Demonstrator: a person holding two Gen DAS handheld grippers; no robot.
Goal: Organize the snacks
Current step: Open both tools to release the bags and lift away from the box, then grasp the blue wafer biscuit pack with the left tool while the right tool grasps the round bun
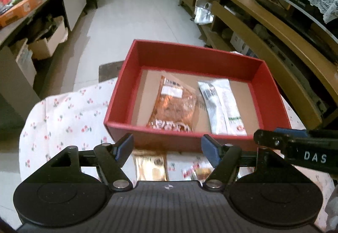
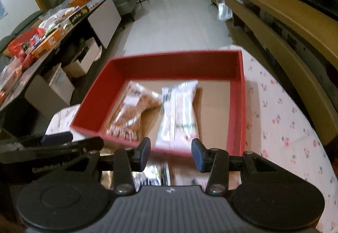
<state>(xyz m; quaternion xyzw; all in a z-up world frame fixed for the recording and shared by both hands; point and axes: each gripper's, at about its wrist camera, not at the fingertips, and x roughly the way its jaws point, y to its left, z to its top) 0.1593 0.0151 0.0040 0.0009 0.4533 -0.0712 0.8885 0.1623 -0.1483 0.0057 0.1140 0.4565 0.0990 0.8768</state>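
A red box [image 1: 190,49] [image 2: 175,57] stands on the cloth-covered table. An orange snack packet [image 1: 173,106] [image 2: 135,110] and a white packet [image 1: 224,106] [image 2: 181,110] lie side by side inside it. My left gripper [image 1: 166,148] hovers over the box's near wall, open, with nothing between its blue pads. My right gripper [image 2: 171,153] is close beside it, also over the near wall, open and empty. Below the grippers, in front of the box, lie a golden packet [image 1: 150,166] and a red-and-white packet [image 1: 196,170].
A white floral tablecloth [image 1: 69,110] [image 2: 281,118] covers the table. A wooden shelf unit [image 1: 264,28] runs along the right. On the left is a dark counter [image 1: 21,6] piled with boxes and bags, with cartons beneath it. Tiled floor lies beyond.
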